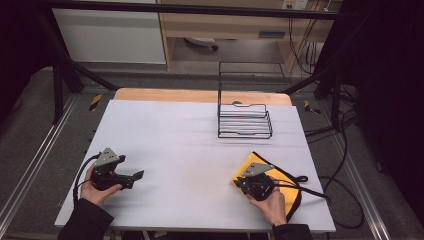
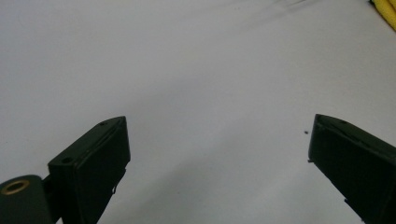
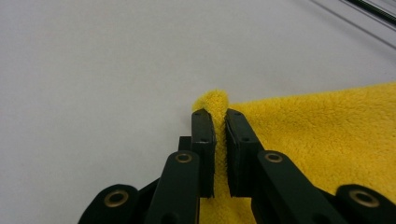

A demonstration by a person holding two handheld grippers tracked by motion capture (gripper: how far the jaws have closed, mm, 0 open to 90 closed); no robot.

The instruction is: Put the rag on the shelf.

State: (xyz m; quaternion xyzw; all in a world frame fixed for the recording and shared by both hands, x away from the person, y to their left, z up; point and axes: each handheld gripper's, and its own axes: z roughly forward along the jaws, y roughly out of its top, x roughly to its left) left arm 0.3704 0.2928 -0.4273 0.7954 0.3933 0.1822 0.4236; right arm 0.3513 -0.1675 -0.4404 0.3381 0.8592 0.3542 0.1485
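Note:
A yellow fleece cloth (image 1: 248, 164) lies flat on the white table (image 1: 190, 150) at the front right, partly under a person's right hand. My right gripper (image 3: 219, 116) is shut on the cloth (image 3: 327, 126), pinching its corner into a raised fold between the two black pads. In the high view this right gripper (image 1: 243, 183) sits low on the cloth's left part. My left gripper (image 1: 137, 176) rests at the front left, held in the other hand, its jaws wide apart over bare table. The left gripper (image 2: 219, 140) has nothing between its fingers, and a yellow cloth edge (image 2: 386, 10) peeks in at the top right.
A black wire rack (image 1: 244, 117) stands at the back right of the table. Black cables (image 1: 320, 192) trail off the right edge. A wooden board edge (image 1: 200, 95) runs behind the white surface, with dark frame posts around.

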